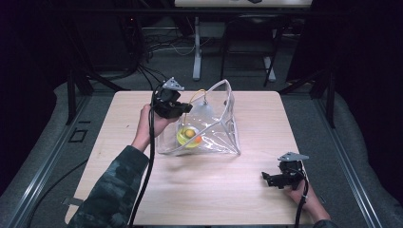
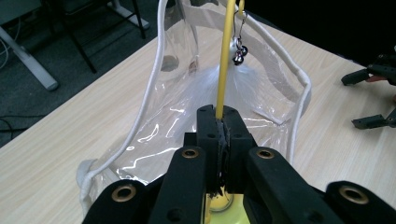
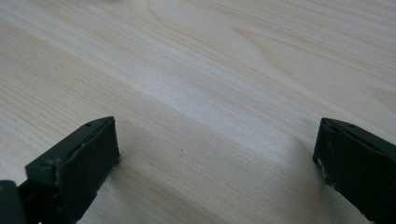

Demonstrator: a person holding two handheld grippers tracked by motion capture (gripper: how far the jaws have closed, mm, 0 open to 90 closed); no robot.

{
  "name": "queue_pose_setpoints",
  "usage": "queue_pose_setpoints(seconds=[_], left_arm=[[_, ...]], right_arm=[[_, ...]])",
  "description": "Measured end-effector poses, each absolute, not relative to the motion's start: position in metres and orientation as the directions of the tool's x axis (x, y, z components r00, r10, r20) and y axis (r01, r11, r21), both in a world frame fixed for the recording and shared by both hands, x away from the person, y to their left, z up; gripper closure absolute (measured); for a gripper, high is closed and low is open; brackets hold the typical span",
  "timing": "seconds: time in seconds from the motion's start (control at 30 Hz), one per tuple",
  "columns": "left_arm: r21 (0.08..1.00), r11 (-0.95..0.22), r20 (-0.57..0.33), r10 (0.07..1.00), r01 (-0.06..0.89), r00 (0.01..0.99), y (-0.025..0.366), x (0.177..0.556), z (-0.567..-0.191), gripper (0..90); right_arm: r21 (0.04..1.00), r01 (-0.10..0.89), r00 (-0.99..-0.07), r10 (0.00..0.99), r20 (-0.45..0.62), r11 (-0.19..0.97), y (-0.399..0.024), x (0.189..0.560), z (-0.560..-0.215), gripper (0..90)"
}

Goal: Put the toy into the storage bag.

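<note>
At frame centre, the left gripper is clenched on the yellow stick above the clear bag; the right gripper, lower right, is released.

We see a clear bag with white cord trim, a yellow stick, pale wood-grain table, black grippers, and a camouflage sleeve at lower left.

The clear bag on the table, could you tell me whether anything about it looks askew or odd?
Yes: the clear bag slumps sideways, its white cord rim lopsided, while the left gripper pinches a yellow stick poking out.
</note>
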State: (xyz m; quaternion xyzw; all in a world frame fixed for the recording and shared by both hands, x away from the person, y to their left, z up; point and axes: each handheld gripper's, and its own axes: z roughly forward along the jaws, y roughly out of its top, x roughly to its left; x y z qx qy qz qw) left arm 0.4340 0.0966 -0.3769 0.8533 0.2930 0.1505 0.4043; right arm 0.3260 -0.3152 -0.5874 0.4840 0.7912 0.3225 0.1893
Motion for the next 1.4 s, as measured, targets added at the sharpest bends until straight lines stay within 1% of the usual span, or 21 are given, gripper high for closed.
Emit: queue_pose_setpoints(seconds=[0.47,1.4], left_arm=[[0.763,-0.503,-0.001,0.628,0.407,0.778,0.094,0.439,-0.391,88.3],[0.717,-0.523,-0.006,0.657,0.461,0.754,0.09,0.446,-0.408,88.0]], right_arm=[[0.688,0.647,-0.46,0.888,0.01,0.327,-0.315,0.326,-0.587,0.0],[0.689,0.647,-0.459,0.888,0.01,0.327,-0.315,0.326,-0.587,0.0]])
